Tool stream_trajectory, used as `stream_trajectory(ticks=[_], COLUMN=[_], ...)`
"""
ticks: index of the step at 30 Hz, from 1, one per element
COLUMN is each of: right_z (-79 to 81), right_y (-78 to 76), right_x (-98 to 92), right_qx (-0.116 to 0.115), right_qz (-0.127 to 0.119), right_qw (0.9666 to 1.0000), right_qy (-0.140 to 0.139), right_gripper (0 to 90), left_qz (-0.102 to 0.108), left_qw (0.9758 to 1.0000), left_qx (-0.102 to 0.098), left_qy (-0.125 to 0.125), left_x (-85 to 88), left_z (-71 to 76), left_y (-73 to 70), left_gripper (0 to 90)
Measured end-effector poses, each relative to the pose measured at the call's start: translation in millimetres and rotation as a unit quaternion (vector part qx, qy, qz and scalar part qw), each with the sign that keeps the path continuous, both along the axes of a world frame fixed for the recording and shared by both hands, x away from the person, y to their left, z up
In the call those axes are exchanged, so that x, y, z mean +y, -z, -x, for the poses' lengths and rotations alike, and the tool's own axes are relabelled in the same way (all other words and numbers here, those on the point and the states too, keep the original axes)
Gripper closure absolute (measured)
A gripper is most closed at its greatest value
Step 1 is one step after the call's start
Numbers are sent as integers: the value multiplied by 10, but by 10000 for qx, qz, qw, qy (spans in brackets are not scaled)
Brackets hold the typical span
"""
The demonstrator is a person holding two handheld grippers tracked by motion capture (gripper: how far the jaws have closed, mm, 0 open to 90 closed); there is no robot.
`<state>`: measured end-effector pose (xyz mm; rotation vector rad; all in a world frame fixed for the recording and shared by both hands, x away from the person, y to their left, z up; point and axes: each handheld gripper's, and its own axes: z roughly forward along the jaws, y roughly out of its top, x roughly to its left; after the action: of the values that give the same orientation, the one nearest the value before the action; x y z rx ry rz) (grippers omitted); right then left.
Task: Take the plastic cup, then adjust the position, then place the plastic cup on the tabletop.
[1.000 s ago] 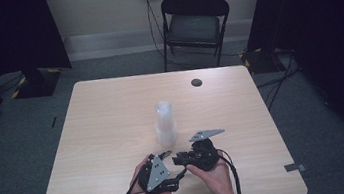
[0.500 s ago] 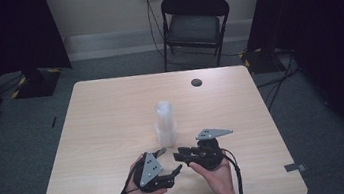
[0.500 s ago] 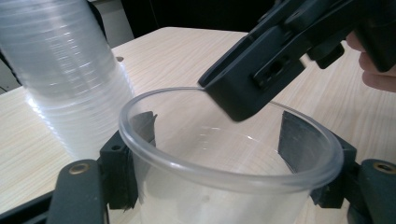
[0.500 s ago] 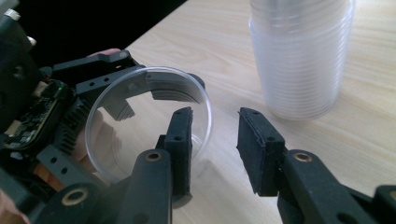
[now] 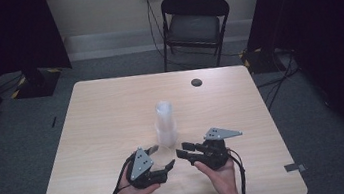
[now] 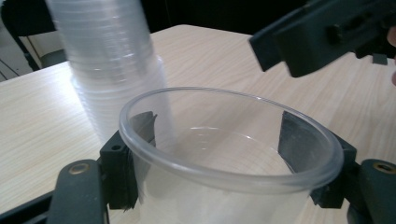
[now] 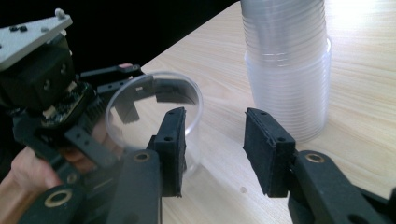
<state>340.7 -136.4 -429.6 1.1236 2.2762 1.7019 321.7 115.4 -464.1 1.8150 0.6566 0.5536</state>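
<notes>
at the near edge of the wooden table (image 5: 112, 115), a person's two hands come in from below, each holding a black gripper. the left gripper (image 5: 160, 160) sits in the left hand (image 5: 131, 193), its jaws clamped on the outside wall of a single clear plastic cup (image 6: 229, 158). in the left gripper view the cup stands mouth-up between the two pads (image 6: 126, 154), which press on opposite sides just below the rim. in the right gripper view the same single cup (image 7: 156, 116) appears held in the left gripper (image 7: 135, 100), tilted a little toward the camera, with the grey three-cornered plate (image 7: 32, 32) above it.

the right gripper (image 5: 183, 152) rests in the right hand (image 5: 218, 176), pointing left toward the cup. its jaws stand apart with nothing between them, and in the right gripper view the near pad (image 7: 170, 144) lies just beside the cup's wall; whether it touches cannot be told. in the left gripper view the right gripper (image 6: 322, 35) hangs above and beyond the cup's rim.

a tall stack of clear cups (image 5: 165, 123) stands upright on the table just beyond both grippers, near the middle. a small dark round disc (image 5: 196, 82) lies near the far edge. a black folding chair (image 5: 193, 23) stands behind the table.
</notes>
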Motion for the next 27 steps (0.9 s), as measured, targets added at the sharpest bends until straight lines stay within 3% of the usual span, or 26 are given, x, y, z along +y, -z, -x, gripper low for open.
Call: stream_trajectory(ticks=[10, 17, 27], right_z=[25, 54, 75], right_y=[79, 137, 214], right_x=[-109, -186, -216], right_qx=[-68, -42, -9], right_qz=[44, 98, 101], right_qw=[9997, 9995, 9993], right_qy=[213, 307, 370], right_gripper=[571, 565, 562], left_qz=[111, 422, 464], left_qw=[9998, 9989, 9981], left_qx=[9, 43, 8], left_qy=[-147, -222, -415], left_x=[122, 242, 384], left_z=[-34, -87, -166], left_y=[-62, -113, -174], left_gripper=[274, 276, 277])
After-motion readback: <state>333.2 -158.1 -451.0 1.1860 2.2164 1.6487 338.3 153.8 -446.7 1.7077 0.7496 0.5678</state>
